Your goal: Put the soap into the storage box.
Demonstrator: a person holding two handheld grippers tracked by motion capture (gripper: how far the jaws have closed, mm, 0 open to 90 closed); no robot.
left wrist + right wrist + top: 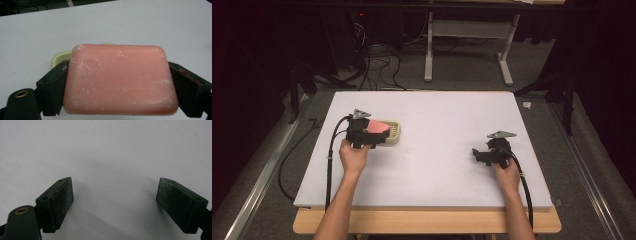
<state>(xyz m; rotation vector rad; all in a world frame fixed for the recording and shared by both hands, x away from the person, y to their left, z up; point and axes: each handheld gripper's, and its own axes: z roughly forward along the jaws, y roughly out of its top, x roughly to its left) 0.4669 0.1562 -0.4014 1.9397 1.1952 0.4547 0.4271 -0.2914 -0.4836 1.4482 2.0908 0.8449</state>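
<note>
A pink bar of soap [120,80] is clamped flat between the two black jaws of my left gripper [119,86]. In the high view the soap [378,126] is held over the near part of a pale yellow soap dish [394,132] at the left of the white table; whether it touches the dish I cannot tell. The dish's rim [60,57] peeks out behind the bar. My left gripper [373,136] is shut on the soap. My right gripper [475,152] rests at the right of the table, open, with bare white surface between its fingers [62,202].
The white tabletop [437,165] lies on a wooden board. A black cable [330,160] trails from the left gripper over the table's left side. Cables and a table frame [467,45] stand on the floor beyond the far edge.
</note>
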